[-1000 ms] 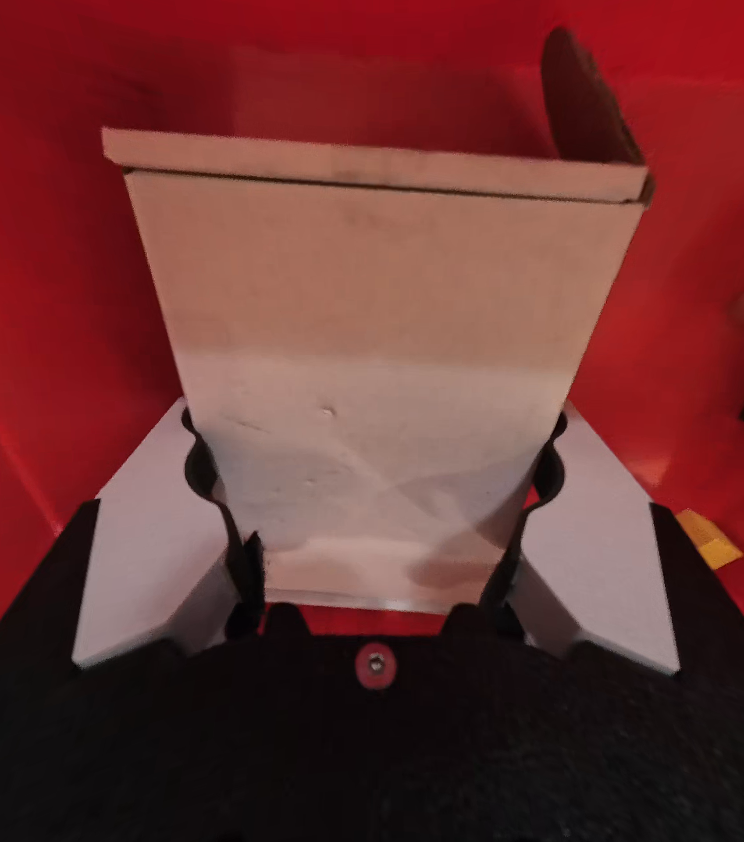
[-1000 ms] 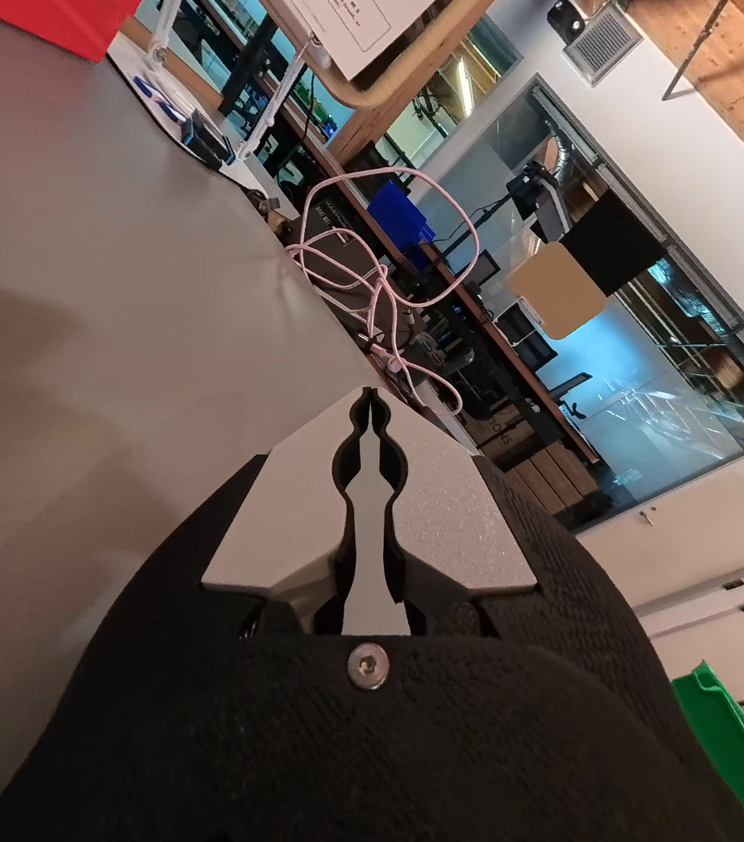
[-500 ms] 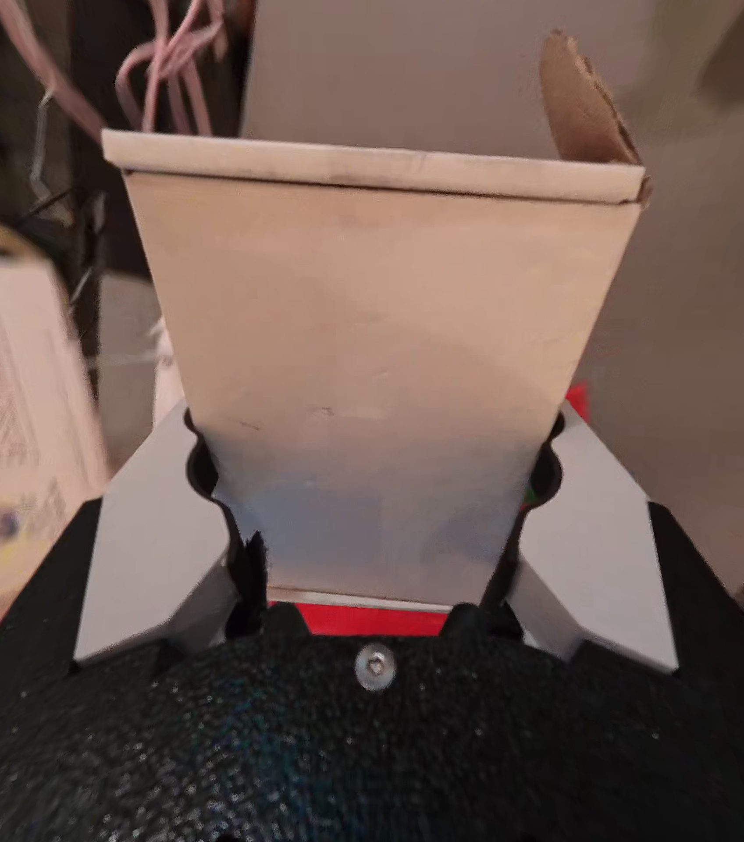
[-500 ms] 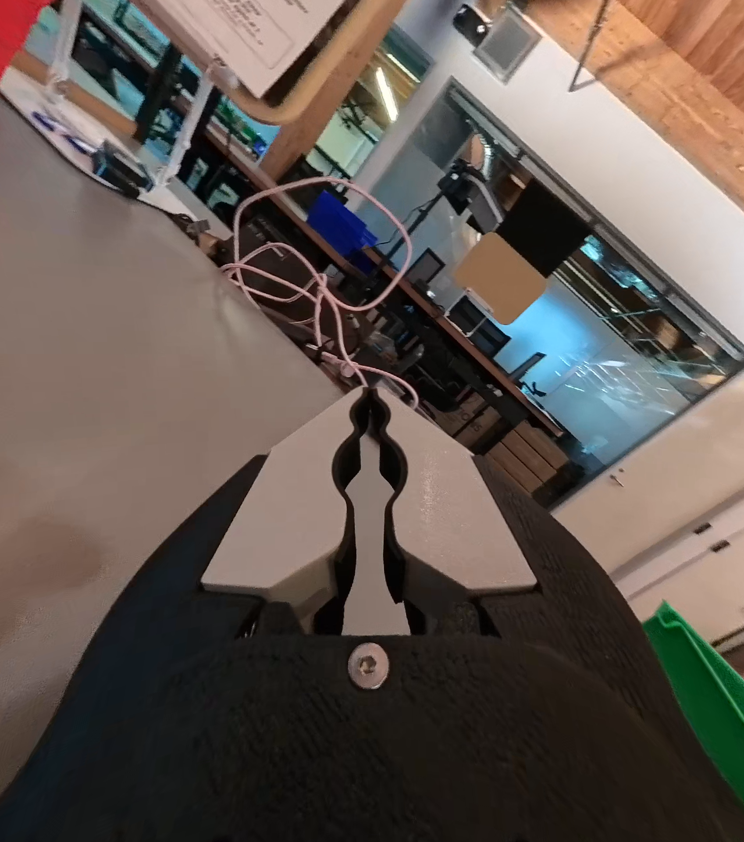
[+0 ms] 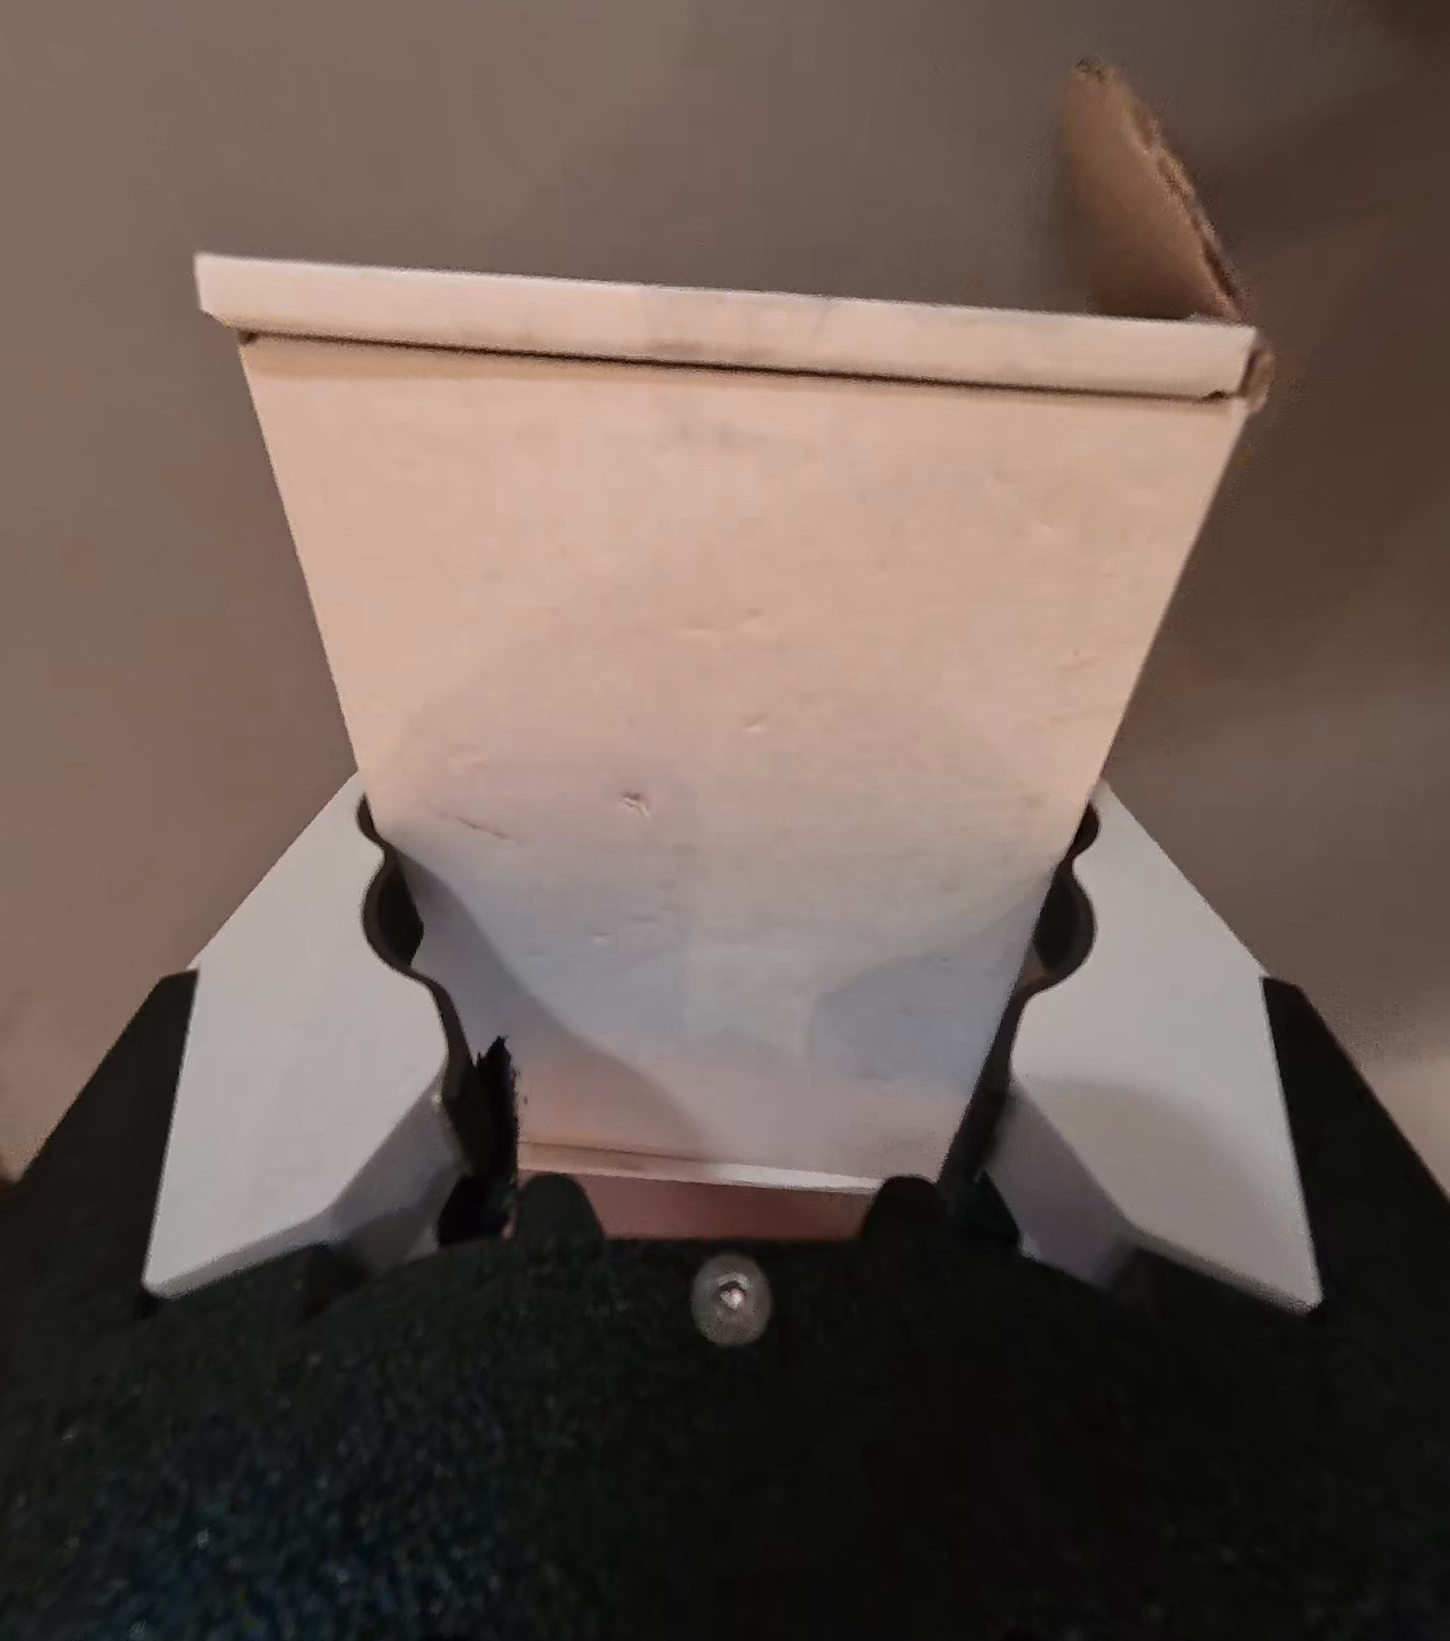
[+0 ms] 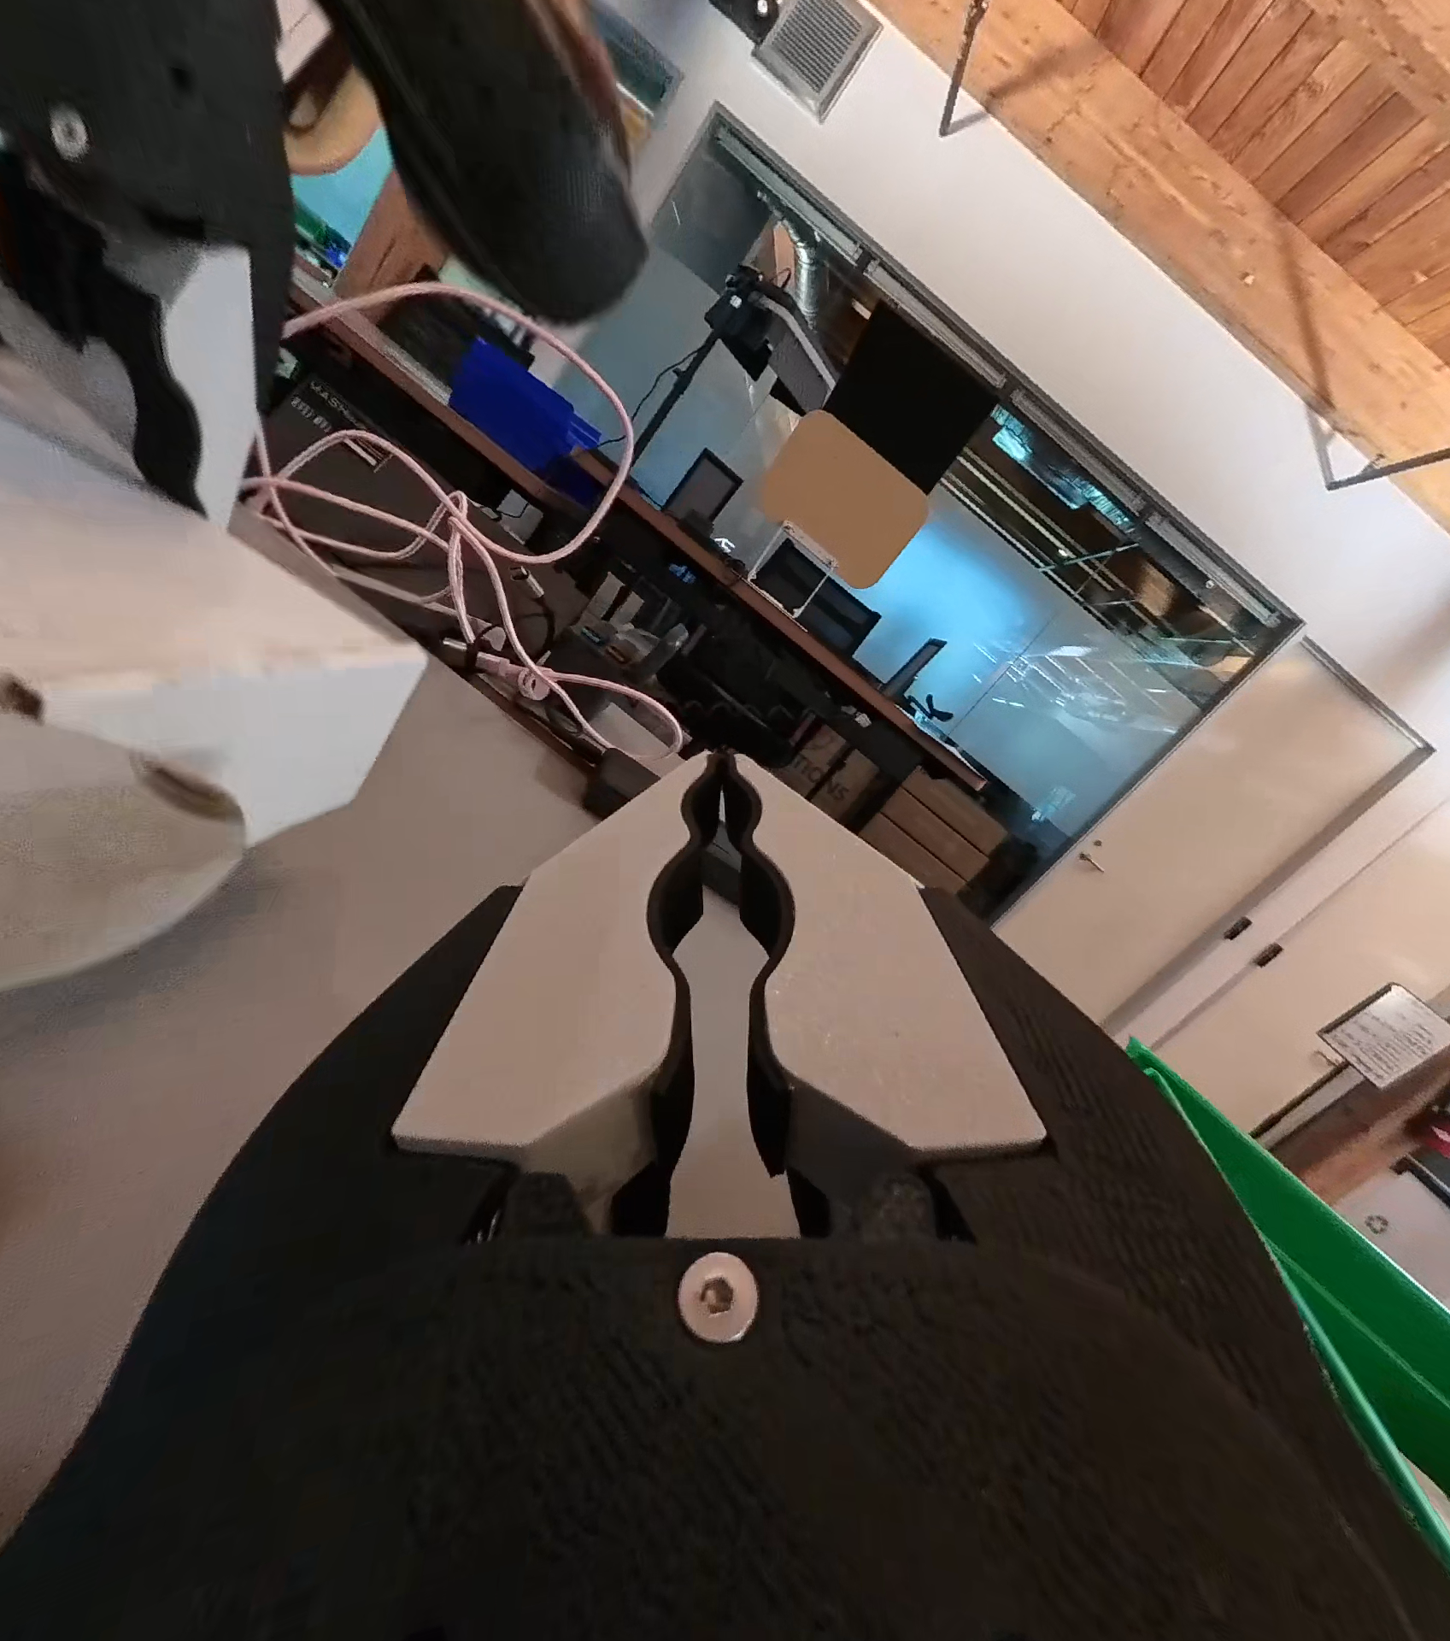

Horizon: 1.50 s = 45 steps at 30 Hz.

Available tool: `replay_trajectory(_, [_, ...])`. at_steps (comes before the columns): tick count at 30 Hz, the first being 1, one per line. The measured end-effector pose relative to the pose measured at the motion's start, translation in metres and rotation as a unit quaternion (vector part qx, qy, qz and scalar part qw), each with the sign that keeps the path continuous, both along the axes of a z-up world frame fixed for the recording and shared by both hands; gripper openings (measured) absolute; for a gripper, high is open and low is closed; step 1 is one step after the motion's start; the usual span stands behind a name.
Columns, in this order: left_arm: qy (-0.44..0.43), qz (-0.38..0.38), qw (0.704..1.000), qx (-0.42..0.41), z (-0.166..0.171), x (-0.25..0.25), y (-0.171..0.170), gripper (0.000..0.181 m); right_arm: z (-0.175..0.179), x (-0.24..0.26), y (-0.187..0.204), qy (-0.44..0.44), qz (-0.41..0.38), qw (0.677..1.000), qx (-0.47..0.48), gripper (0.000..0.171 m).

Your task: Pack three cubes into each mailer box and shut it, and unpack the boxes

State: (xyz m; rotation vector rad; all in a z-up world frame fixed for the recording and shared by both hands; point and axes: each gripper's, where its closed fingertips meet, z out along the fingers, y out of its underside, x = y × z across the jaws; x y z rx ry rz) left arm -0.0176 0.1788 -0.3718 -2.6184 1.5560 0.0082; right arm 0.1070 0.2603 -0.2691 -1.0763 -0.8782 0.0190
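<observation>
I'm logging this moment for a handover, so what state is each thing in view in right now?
left gripper: shut on the mailer box, fingers against its two sides.
mailer box: held off the grey table, one brown flap sticking out.
right gripper: shut, holding nothing.
grey table: bare where it shows.
pink cable: lying in loose loops.

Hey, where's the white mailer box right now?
The white mailer box is clamped in the left gripper, filling the left wrist view; the right wrist view shows it upper left, above the grey table.
</observation>
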Motion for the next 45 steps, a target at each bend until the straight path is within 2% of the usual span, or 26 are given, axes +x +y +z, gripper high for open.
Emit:
replay_trajectory(1, [-0.004,0.007,1.000,-0.003,-0.007,0.002,0.001,0.142,0.000,-0.001,-0.001,-0.002,0.003,1.000,0.002,0.000])
replay_trajectory(2, [-0.010,0.017,1.000,0.003,-0.013,0.004,0.004,0.142,0.000,-0.002,-0.002,-0.002,0.007,1.000,0.004,0.000])
replay_trajectory(3, [-0.015,0.027,0.999,0.007,-0.017,0.004,0.004,0.155,0.000,-0.003,-0.003,-0.003,0.009,1.000,0.006,0.000])
replay_trajectory(4, [-0.013,0.036,0.999,0.014,-0.020,0.002,0.004,0.159,0.001,-0.004,-0.004,-0.001,0.013,1.000,0.008,0.000])
replay_trajectory(6, [-0.011,0.038,0.997,0.066,-0.016,-0.007,0.008,0.160,0.003,-0.005,-0.007,0.005,0.022,1.000,0.009,0.005])
replay_trajectory(9, [-0.082,0.046,0.988,0.125,-0.002,-0.009,0.000,0.159,0.009,-0.014,-0.021,0.020,0.079,0.997,0.018,0.017])
replay_trajectory(11, [-0.137,0.051,0.981,0.126,-0.001,-0.010,-0.010,0.159,0.013,-0.027,-0.042,0.017,0.141,0.989,0.031,0.032])
replay_trajectory(14, [-0.135,0.034,0.980,0.141,-0.007,-0.022,-0.012,0.149,0.005,-0.054,-0.086,-0.053,0.231,0.969,0.075,0.055])
replay_trajectory(15, [-0.135,0.029,0.980,0.143,-0.005,-0.023,-0.011,0.139,-0.002,-0.062,-0.100,-0.086,0.254,0.959,0.091,0.060])
replay_trajectory(17, [-0.151,0.013,0.982,0.111,-0.001,-0.019,-0.018,0.137,-0.016,-0.074,-0.123,-0.154,0.282,0.938,0.128,0.066])
replay_trajectory(20, [-0.165,0.033,0.984,0.060,0.003,-0.019,-0.019,0.136,-0.035,-0.083,-0.141,-0.230,0.300,0.911,0.163,0.074])
replay_trajectory(23, [-0.198,0.062,0.978,-0.016,0.011,-0.014,-0.025,0.137,-0.048,-0.088,-0.136,-0.296,0.268,0.897,0.188,0.077])
replay_trajectory(26, [-0.203,0.064,0.975,-0.070,0.014,-0.010,-0.035,0.137,-0.060,-0.092,-0.111,-0.357,0.187,0.891,0.210,0.082])
replay_trajectory(28, [-0.196,0.066,0.975,-0.079,0.014,-0.008,-0.037,0.137,-0.054,-0.091,-0.097,-0.368,0.125,0.886,0.252,0.074])
replay_trajectory(29, [-0.195,0.069,0.976,-0.075,0.014,-0.007,-0.037,0.137,-0.052,-0.090,-0.097,-0.369,0.120,0.886,0.254,0.068])
replay_trajectory(31, [-0.204,0.073,0.975,-0.045,0.014,-0.004,-0.033,0.139,-0.054,-0.086,-0.097,-0.354,0.143,0.903,0.196,0.062])
replay_trajectory(33, [-0.233,0.063,0.970,0.011,0.022,0.000,-0.031,0.152,-0.048,-0.078,-0.093,-0.327,0.154,0.922,0.137,0.060])
replay_trajectory(35, [-0.290,0.027,0.954,0.071,0.037,0.010,-0.035,0.147,-0.042,-0.071,-0.088,-0.309,0.161,0.933,0.091,0.060])
replay_trajectory(39, [-0.319,-0.008,0.924,0.210,0.055,0.005,-0.034,0.150,-0.035,-0.065,-0.086,-0.287,0.176,0.941,0.043,0.060])
replay_trajectory(41, [-0.303,-0.026,0.909,0.285,0.057,0.002,-0.030,0.151,-0.035,-0.064,-0.087,-0.283,0.188,0.940,0.033,0.060])
replay_trajectory(43, [-0.214,-0.066,0.902,0.370,0.056,-0.005,-0.021,0.149,-0.033,-0.062,-0.091,-0.280,0.205,0.938,0.022,0.060])
replay_trajectory(45, [-0.176,-0.104,0.882,0.424,0.061,0.004,-0.022,0.130,-0.031,-0.059,-0.095,-0.275,0.224,0.935,0.008,0.060])
